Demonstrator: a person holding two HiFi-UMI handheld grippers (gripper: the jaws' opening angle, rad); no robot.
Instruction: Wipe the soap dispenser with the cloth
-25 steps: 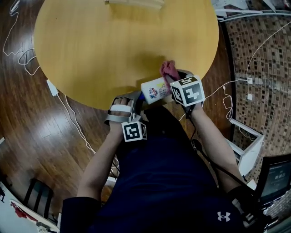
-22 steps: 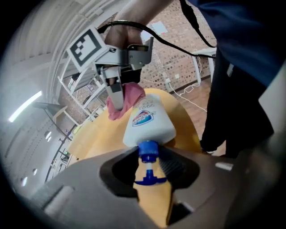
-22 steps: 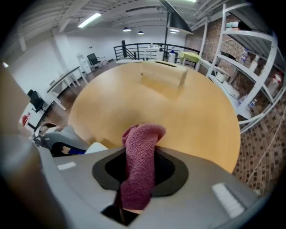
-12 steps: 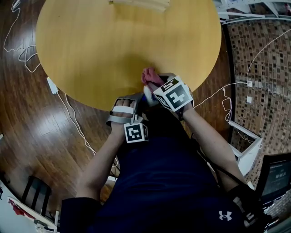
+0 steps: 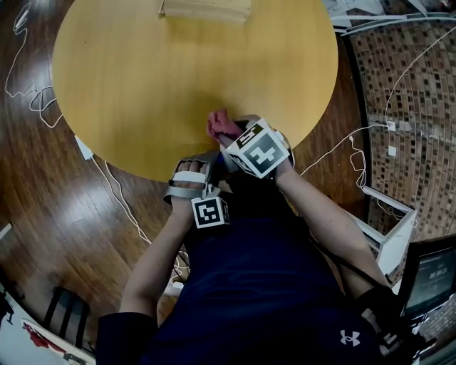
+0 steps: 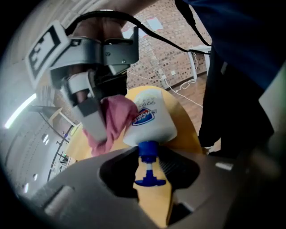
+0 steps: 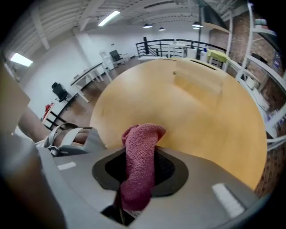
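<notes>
In the left gripper view a white soap dispenser (image 6: 152, 120) lies on its side, its blue pump (image 6: 147, 172) pointing toward the camera. My left gripper (image 6: 147, 154) is shut on the blue pump neck. My right gripper (image 7: 138, 179) is shut on a pink cloth (image 7: 142, 138), which sticks out past its jaws. The cloth (image 6: 115, 118) rests against the dispenser's side near its label. In the head view the right gripper (image 5: 231, 137) covers almost the whole bottle at the near edge of the round yellow table (image 5: 142, 71). The cloth (image 5: 223, 125) shows just beyond it, with the left gripper (image 5: 214, 162) alongside.
A pale wooden box (image 5: 206, 8) sits at the table's far edge. White cables (image 5: 107, 178) trail over the dark wood floor at the left. A white frame (image 5: 388, 228) stands at the right near more cables. The person's torso fills the bottom of the head view.
The right gripper has carried the cloth leftward along the dispenser and rolled, so it now hides the bottle in the head view. The left gripper has stayed put.
</notes>
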